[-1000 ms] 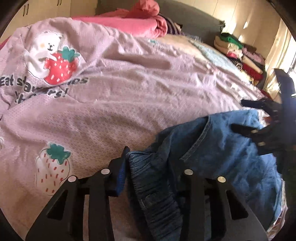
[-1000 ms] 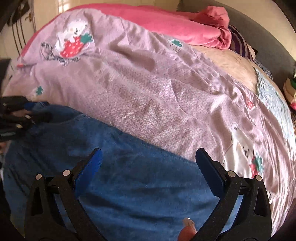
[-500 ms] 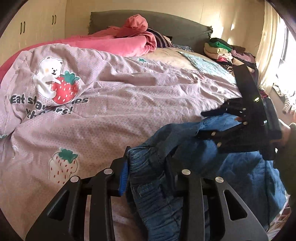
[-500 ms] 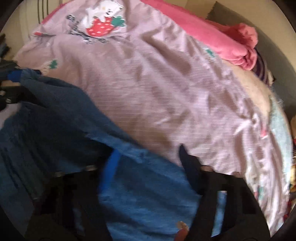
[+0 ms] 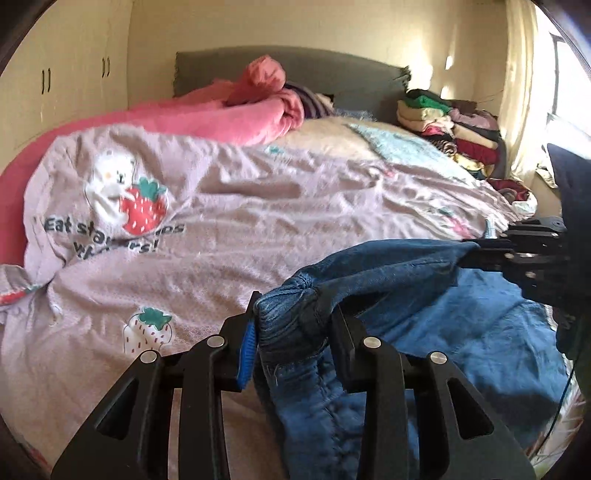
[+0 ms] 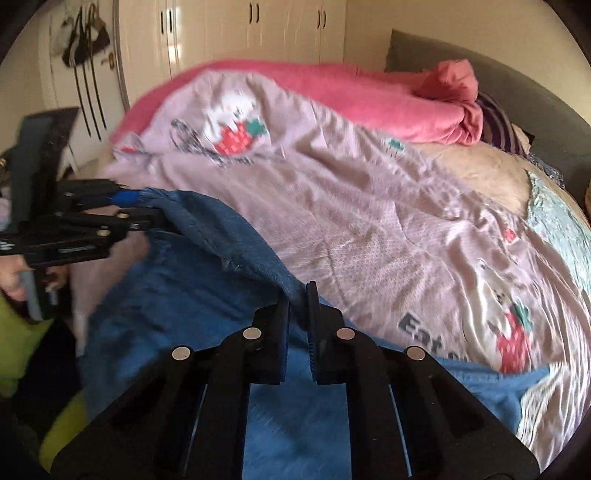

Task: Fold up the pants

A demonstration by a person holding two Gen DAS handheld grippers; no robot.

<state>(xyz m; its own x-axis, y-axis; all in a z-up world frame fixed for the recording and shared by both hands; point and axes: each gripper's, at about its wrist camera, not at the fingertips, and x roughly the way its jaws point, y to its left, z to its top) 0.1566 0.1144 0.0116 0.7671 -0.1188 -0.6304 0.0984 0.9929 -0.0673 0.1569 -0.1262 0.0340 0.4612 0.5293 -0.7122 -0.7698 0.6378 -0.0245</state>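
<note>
Blue denim pants (image 5: 461, 325) hang between my two grippers above the near edge of the bed, the rest draped on the lilac quilt. My left gripper (image 5: 291, 317) is shut on the bunched elastic waistband. My right gripper (image 6: 297, 299) is shut on the pants' upper edge (image 6: 236, 251). The right gripper also shows at the right of the left wrist view (image 5: 480, 247), pinching the stretched denim edge. The left gripper shows at the left of the right wrist view (image 6: 144, 210), holding the other end.
The lilac strawberry-bear quilt (image 5: 221, 206) covers the bed. A pink blanket (image 5: 236, 114) lies bunched near the grey headboard (image 5: 332, 74). A pile of folded clothes (image 5: 450, 125) stands at the far right corner. Wardrobe doors (image 6: 258, 29) are behind.
My right gripper closed on the pants' edge and lifted. Both grippers rose, so the denim edge is now stretched taut between them above the bed.
</note>
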